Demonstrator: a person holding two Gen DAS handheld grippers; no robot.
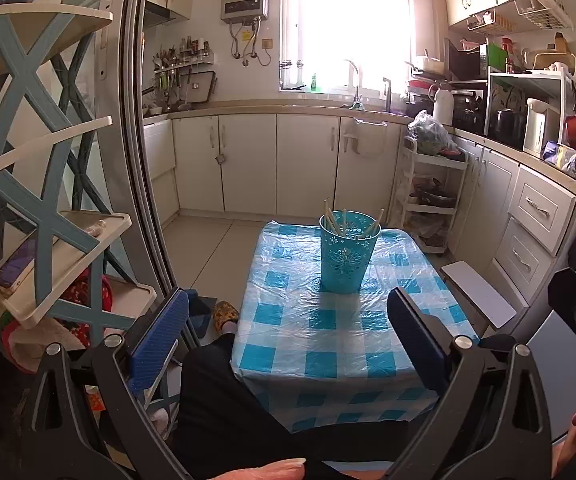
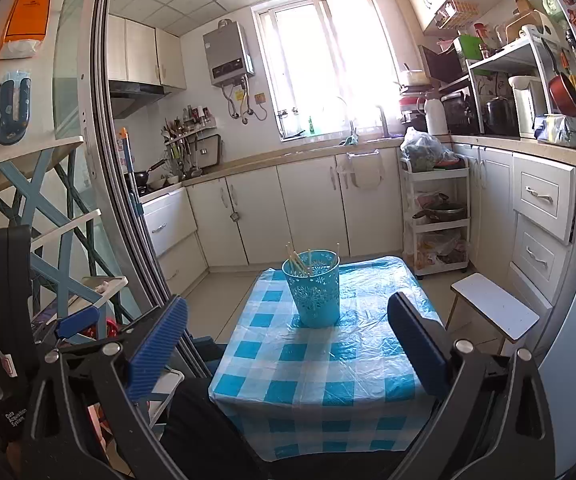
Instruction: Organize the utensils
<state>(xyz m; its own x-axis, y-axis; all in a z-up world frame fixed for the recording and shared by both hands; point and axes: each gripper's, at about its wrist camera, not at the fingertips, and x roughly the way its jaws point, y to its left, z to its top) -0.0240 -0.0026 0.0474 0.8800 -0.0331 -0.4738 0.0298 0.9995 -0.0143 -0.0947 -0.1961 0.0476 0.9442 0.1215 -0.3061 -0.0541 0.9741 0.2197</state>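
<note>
A turquoise cup (image 1: pixel 349 254) stands upright near the far end of a small table (image 1: pixel 328 344) covered with a blue and white checked cloth under clear plastic. Several pale chopsticks (image 1: pixel 336 220) lean inside the cup, their ends sticking up above the rim. No other utensil shows on the cloth in either view.

The left hand-held gripper (image 1: pixel 288 320) hangs released over the near half of the table, its fingers spread wide with nothing between them. The right hand-held gripper (image 2: pixel 288 320) is likewise released and empty, held back from the cup, which sits ahead of it and slightly to the left of centre (image 2: pixel 314 288).

Judging by this, the sorting looks close to done, or a further step with the cup is about to begin; which one cannot be told from here. If the cup is to be moved, the safe way is probably to approach level, set the fingers around the lower part of its wall, and close gently, since the pierced plastic looks thin and may flex. Lifting straight up and keeping it upright should stop the chopsticks sliding out. The plastic sheet seems slippery and wrinkled, so setting the cup down flat matters.
</note>
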